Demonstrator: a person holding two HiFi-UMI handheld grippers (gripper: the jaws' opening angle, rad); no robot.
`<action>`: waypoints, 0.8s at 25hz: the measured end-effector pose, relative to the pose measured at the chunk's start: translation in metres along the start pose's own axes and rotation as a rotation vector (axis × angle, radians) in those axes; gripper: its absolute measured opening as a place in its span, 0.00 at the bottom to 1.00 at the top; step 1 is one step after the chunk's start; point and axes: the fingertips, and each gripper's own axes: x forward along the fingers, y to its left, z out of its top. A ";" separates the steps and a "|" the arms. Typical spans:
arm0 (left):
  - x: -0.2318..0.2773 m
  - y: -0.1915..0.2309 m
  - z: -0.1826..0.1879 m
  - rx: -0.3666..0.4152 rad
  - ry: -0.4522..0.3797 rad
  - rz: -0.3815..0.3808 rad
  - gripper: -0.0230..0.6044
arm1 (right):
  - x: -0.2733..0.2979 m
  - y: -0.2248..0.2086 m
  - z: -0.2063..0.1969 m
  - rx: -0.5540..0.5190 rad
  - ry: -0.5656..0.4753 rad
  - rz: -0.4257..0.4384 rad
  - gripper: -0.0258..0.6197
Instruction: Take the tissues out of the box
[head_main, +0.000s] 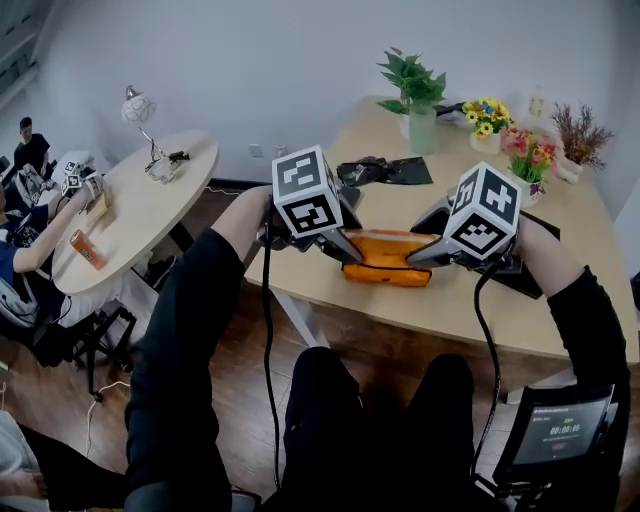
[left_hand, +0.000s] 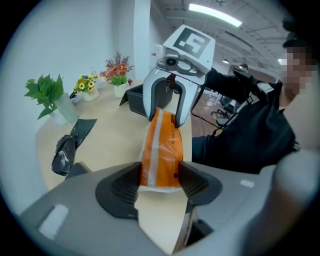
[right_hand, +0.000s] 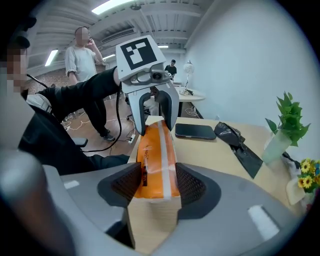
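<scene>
Black fingers, left (left_hand: 122, 187): pinching one short end of the pack (left_hand: 161, 150), a pad on each side, with the wrapper filling the gap.
Black fingers, right (right_hand: 122, 185): pinching the opposite end the same way, pads flat against the wrapper.
Left gripper (head_main: 345, 248): reaches in from the person's left, facing the other gripper across the pack.
Right gripper (head_main: 420, 255): mirrors it from the right, so each one looks down the pack at the other.
Pack: orange soft wrapper with a pale strip along the top. It lies lengthwise between the grippers near the front edge of the table (head_main: 450, 310). It seems to rest there, though whether it is slightly lifted cannot be told.
Why held so: a grip at both ends probably keeps a soft, light pack from sliding or folding, and leaves the strip facing up and free.
Stage: apparently early, with no tissue showing outside the wrapper.
Next move, likely: one gripper must let go and work at the strip while the other anchors the pack.
Risk: too hard a squeeze could crumple the wrapper shut.
Further out: phone (right_hand: 196, 131) and black bag (head_main: 385, 172) sit behind the pack, well apart from it.
</scene>
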 end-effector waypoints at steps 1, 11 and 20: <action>-0.001 0.002 0.000 -0.017 -0.024 -0.007 0.41 | 0.000 -0.002 0.001 -0.001 -0.011 -0.009 0.39; -0.003 0.019 0.001 -0.062 -0.131 0.027 0.46 | -0.003 -0.010 0.000 -0.045 -0.051 -0.078 0.44; -0.012 0.025 0.003 -0.037 -0.153 0.083 0.45 | -0.010 -0.017 0.002 -0.076 -0.058 -0.125 0.44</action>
